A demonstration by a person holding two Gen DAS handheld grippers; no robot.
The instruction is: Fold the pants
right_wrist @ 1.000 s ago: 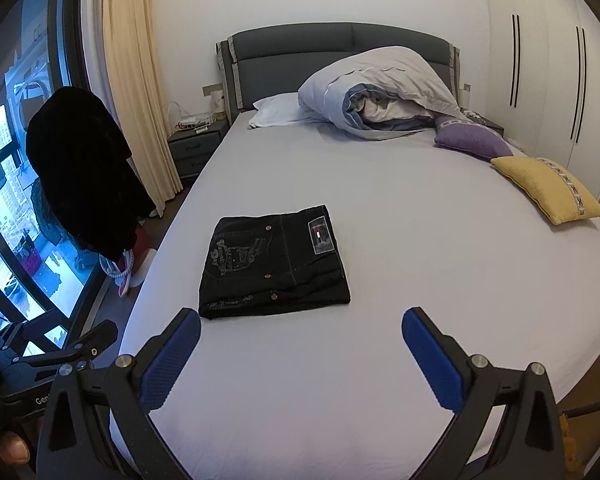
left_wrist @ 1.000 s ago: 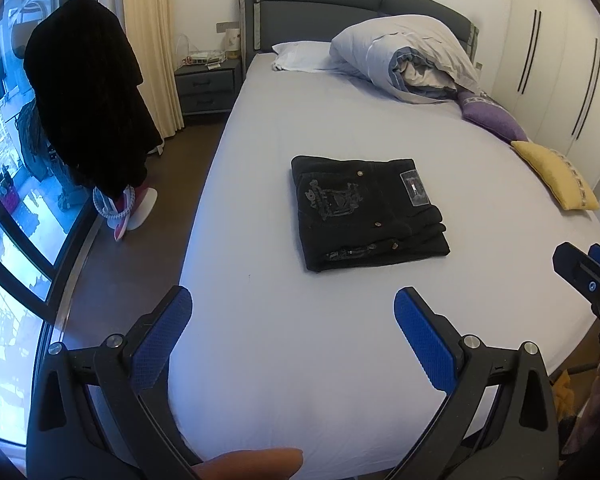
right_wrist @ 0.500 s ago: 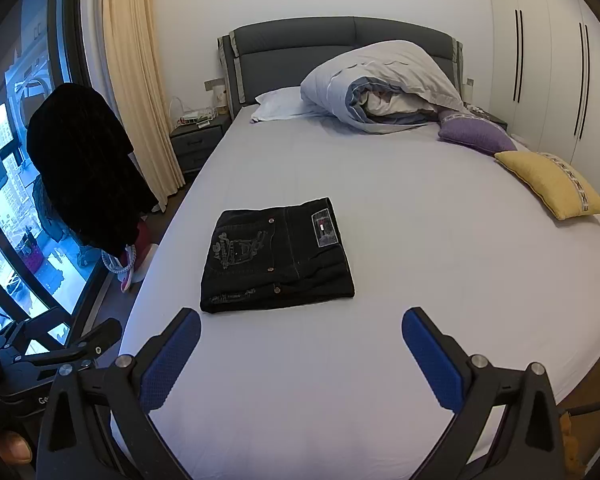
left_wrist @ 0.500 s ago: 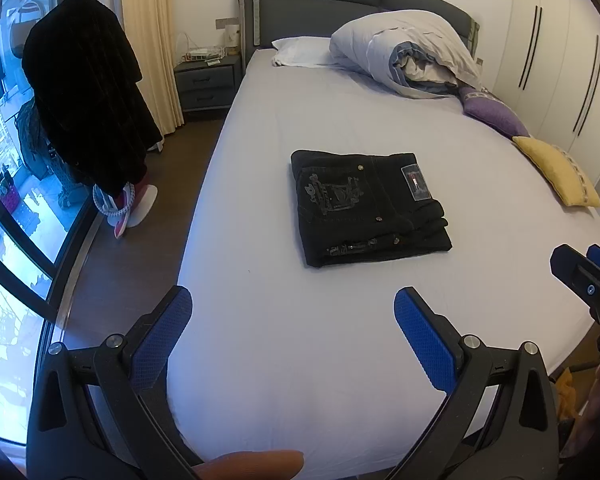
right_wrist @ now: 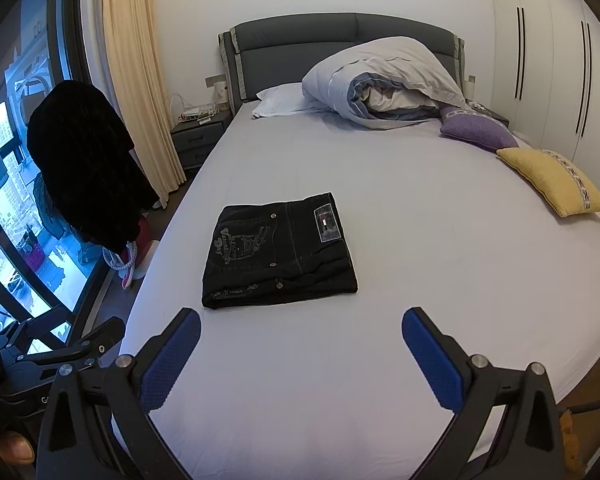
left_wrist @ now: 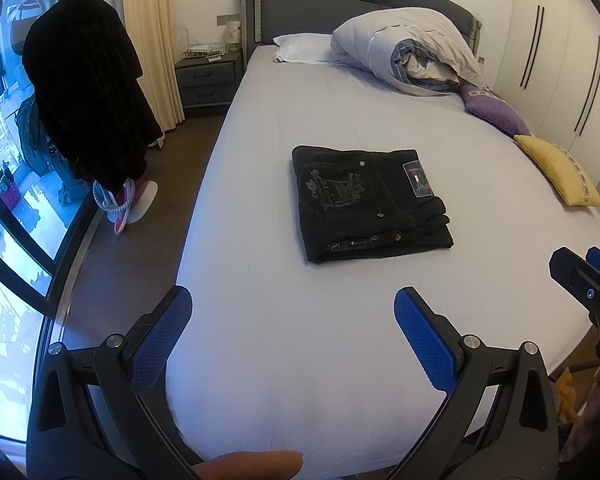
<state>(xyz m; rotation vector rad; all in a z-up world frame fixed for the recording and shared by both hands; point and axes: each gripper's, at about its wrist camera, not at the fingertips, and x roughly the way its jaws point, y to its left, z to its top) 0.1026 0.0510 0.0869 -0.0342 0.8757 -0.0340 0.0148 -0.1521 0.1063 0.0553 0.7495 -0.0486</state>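
Pants folded, your grippers clear of them

The pants [left_wrist: 368, 200] lie as a compact stacked rectangle on the bed [left_wrist: 300, 340], well short of its headboard [right_wrist: 340, 40]. Your left gripper [left_wrist: 292, 332] and right gripper [right_wrist: 300, 348] hover near the bed's foot, both spread and empty. The fold looks finished; little seems left. The bundle's underside and inner layers are hidden.
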